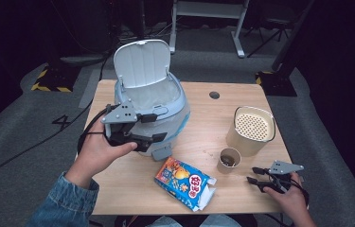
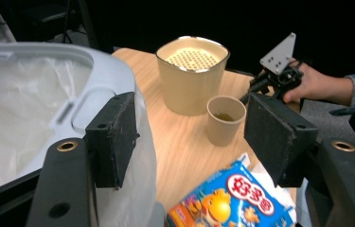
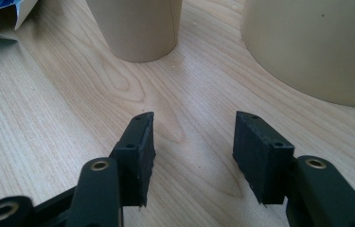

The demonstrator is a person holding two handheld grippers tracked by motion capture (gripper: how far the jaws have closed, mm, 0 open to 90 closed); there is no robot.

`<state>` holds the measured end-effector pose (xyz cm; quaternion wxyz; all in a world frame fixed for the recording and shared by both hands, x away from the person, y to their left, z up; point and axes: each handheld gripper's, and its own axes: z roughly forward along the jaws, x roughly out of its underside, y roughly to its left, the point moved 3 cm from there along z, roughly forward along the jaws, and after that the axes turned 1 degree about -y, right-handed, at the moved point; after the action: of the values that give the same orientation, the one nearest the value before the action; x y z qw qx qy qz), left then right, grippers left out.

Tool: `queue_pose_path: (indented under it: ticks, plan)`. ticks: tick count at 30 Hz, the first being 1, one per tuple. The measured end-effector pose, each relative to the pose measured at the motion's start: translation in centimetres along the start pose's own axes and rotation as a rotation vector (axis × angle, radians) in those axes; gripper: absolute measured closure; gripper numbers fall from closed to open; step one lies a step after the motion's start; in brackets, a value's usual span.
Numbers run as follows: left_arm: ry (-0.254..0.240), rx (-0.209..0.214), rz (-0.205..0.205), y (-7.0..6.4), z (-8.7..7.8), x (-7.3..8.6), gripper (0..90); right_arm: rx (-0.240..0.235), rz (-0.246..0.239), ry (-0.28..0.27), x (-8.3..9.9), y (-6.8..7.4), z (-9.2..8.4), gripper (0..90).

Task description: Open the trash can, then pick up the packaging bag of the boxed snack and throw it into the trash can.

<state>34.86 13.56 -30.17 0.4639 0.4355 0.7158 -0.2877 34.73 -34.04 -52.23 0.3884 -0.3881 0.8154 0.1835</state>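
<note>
A pale wooden bench stands on grey carpet in a dark room. The left tongs hang spread and empty at the front rim of the open light-blue bin, which sits at about ten o'clock on the bench. The right tongs rest near the five o'clock corner — spread too, nothing between the pads. At their eleven o'clock stands a paper cup, a beige perforated-lid container just behind it; a blue snack box lies at six o'clock.

Pale blue lidded bin, upright at the table's far left, lid raised, white liner inside.
</note>
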Motion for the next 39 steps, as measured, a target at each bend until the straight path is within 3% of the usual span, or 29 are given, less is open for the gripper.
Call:
queue_pose_path:
  ticks: [6,12,15,17,21,25,30,35,36,37,39]
  plan:
    - [0.013,-0.037,-0.013,-0.3,-1.0,2.2,35.5,-0.001,-0.001,0.0,0.0,0.0,0.0,48.4]
    - [0.015,-0.064,-0.038,-0.3,-1.6,4.4,35.4,-0.004,-0.002,0.006,-0.1,0.3,0.1,40.6]
    - [0.017,-0.09,-0.066,-0.2,-2.0,6.4,35.5,-0.001,0.003,0.015,-0.2,0.7,0.2,34.0]
    - [0.02,-0.103,-0.079,-0.3,-2.2,7.4,35.6,-0.002,-0.002,0.034,-0.4,1.0,0.2,34.9]
    - [0.031,-0.11,-0.098,-0.3,-2.1,9.1,35.7,-0.035,-0.01,0.002,-1.0,1.9,-0.2,37.4]
    - [0.059,-0.14,-0.113,-0.2,-1.6,12.1,35.7,-0.096,-0.022,0.001,-2.3,3.9,-0.6,40.2]
    - [0.075,-0.154,-0.139,-0.2,-1.1,14.4,35.7,-0.117,-0.059,-0.004,-3.5,5.8,-0.7,39.3]
    - [0.141,-0.158,-0.162,-0.2,0.3,17.9,35.8,-0.169,-0.068,-0.027,-5.3,8.2,-0.3,36.9]
    - [0.141,-0.158,-0.162,-0.2,0.3,17.9,35.8,-0.169,-0.068,-0.027,-5.3,8.2,-0.3,36.9]
    - [0.147,-0.154,-0.17,-0.3,0.5,18.3,35.8,-0.203,-0.083,-0.033,-5.8,9.0,0.2,36.2]
    - [0.159,-0.151,-0.167,-0.2,0.7,18.9,35.7,-0.227,-0.108,-0.031,-6.2,9.7,0.7,36.4]
